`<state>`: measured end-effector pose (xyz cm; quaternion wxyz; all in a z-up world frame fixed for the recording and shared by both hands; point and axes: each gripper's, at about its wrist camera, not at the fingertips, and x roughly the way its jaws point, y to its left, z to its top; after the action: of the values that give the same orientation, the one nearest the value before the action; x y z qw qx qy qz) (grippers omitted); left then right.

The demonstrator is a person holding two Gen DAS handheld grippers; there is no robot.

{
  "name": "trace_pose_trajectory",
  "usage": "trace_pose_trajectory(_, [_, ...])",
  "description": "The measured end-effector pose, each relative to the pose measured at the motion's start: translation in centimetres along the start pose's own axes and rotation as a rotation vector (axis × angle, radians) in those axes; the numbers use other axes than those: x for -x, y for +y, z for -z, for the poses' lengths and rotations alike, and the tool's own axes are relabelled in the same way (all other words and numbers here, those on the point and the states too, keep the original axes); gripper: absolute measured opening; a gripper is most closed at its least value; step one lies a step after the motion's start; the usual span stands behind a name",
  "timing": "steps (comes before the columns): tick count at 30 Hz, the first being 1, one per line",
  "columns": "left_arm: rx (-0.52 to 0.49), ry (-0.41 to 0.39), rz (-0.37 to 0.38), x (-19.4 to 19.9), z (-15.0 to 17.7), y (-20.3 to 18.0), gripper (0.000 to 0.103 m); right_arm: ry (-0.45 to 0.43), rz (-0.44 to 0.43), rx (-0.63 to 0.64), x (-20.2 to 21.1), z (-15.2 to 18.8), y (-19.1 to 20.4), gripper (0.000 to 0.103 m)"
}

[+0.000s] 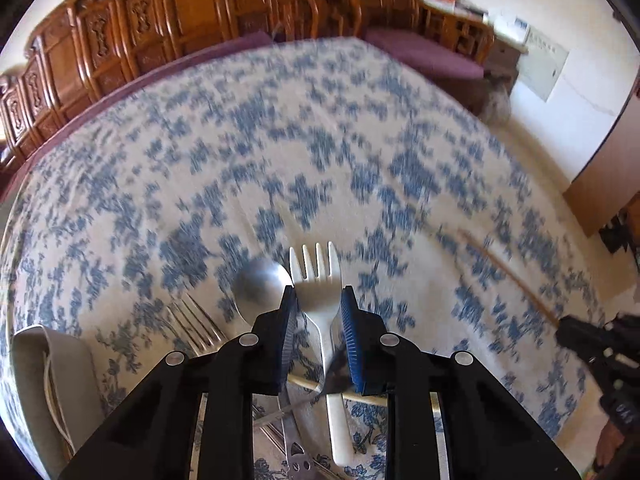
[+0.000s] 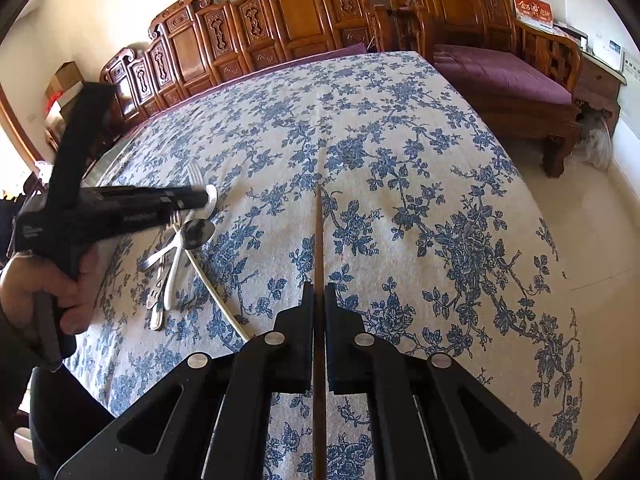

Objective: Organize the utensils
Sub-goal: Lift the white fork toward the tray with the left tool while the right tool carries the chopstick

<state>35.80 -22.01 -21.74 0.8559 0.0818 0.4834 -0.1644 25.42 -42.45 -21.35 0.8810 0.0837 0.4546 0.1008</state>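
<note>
In the left wrist view my left gripper [image 1: 318,300] is shut on the neck of a white plastic fork [image 1: 316,272], whose tines point away from me. It stays sharp while the tablecloth blurs. A metal spoon [image 1: 262,284] and a metal fork [image 1: 196,324] lie just left of the fingers. My right gripper [image 2: 319,292] is shut on a brown chopstick [image 2: 319,236] that points forward over the cloth. From the right wrist view, the left gripper [image 2: 206,198] hangs over a small pile of cutlery [image 2: 168,276], and a pale chopstick [image 2: 216,296] lies beside the pile.
The blue-flowered tablecloth [image 2: 400,160] covers the whole table. A beige pouch-like thing [image 1: 52,372] sits at the near left edge. Carved wooden benches [image 2: 280,12] with purple cushions [image 2: 500,72] stand behind the table. Pale floor [image 2: 592,220] lies to the right. A hand [image 2: 44,284] grips the left tool.
</note>
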Motion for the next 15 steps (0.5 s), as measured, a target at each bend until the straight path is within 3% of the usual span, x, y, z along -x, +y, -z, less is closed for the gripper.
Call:
trace_pose_trajectory(5, [0.041,-0.115,0.002,3.2,-1.2,1.1,0.021,-0.016,0.004,0.014,0.4,-0.2,0.5,0.006])
trace_pose_trajectory(6, [0.045,-0.133,-0.001,3.7,-1.3,1.2,0.016,-0.021,0.006,0.019,0.5,-0.2,0.7,0.006])
trace_pose_trajectory(7, [0.048,-0.147,-0.001,4.4,-1.5,1.5,0.001,-0.025,0.007,0.023,0.6,-0.3,0.8,0.006])
trace_pose_trajectory(15, [0.075,-0.171,0.016,6.9,-1.2,3.3,0.000,-0.040,0.006,0.051,1.1,-0.3,2.1,0.006])
